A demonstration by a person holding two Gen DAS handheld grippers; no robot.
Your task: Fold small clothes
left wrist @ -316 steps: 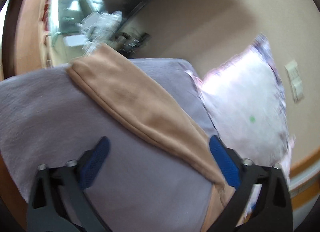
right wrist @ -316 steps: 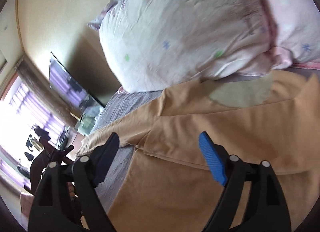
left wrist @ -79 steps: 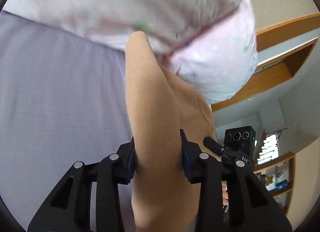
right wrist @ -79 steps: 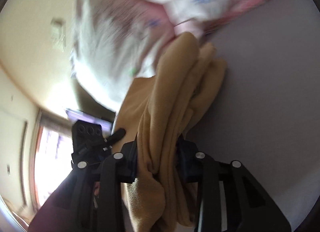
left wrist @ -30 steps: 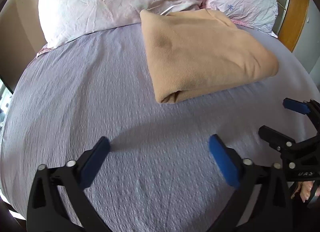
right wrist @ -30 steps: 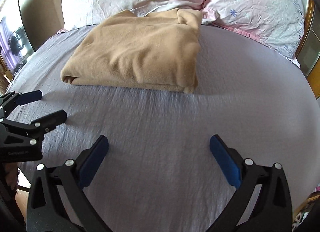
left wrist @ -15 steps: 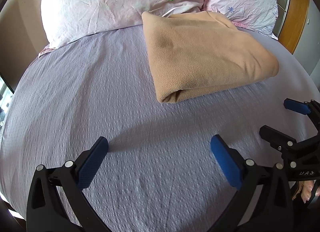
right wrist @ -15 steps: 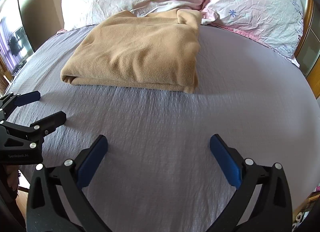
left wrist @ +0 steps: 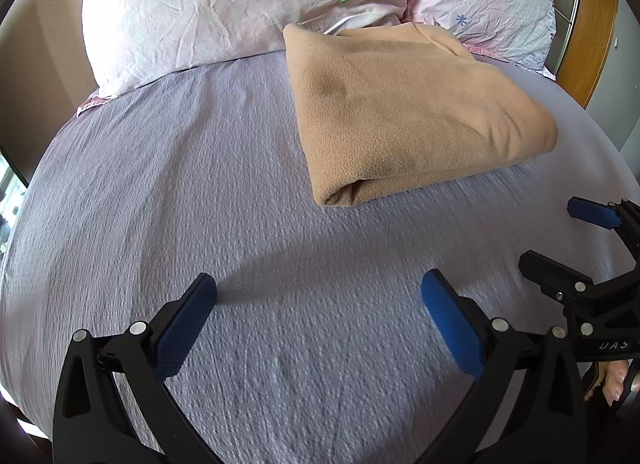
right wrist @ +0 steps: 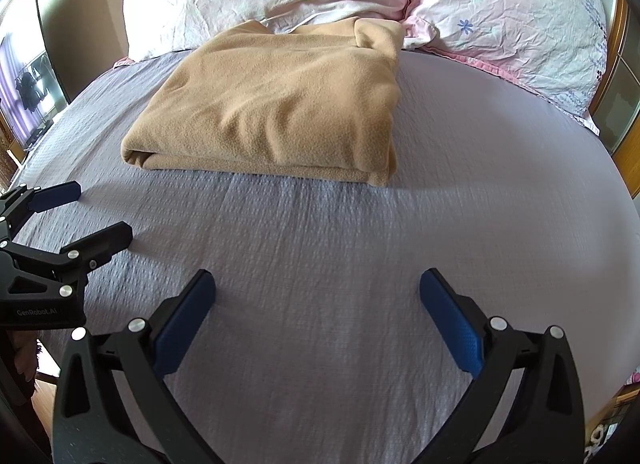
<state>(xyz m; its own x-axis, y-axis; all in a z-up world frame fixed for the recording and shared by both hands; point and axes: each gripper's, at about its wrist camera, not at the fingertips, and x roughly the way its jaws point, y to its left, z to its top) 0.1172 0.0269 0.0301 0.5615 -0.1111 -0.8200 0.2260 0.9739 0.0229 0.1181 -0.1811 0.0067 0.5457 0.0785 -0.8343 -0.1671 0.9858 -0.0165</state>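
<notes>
A tan fleece garment [left wrist: 412,112] lies folded into a thick rectangle on the lilac bed sheet [left wrist: 200,184], its far edge against the pillows. It also shows in the right wrist view [right wrist: 280,104]. My left gripper [left wrist: 318,296] is open and empty, low over the sheet, well short of the garment. My right gripper [right wrist: 316,296] is open and empty too, near the bed's front. The right gripper appears at the right edge of the left wrist view [left wrist: 560,240], and the left gripper at the left edge of the right wrist view [right wrist: 76,212].
Two pale floral pillows [left wrist: 224,4] [right wrist: 512,16] lie across the head of the bed. A wooden headboard edge [left wrist: 588,32] stands at the right. A dark screen and a window [right wrist: 36,76] are far left. Bare sheet [right wrist: 480,184] lies around the garment.
Over ten seconds the spread garment was gripped by both grippers, folded and laid down by the pillows. In the last second both open grippers barely moved.
</notes>
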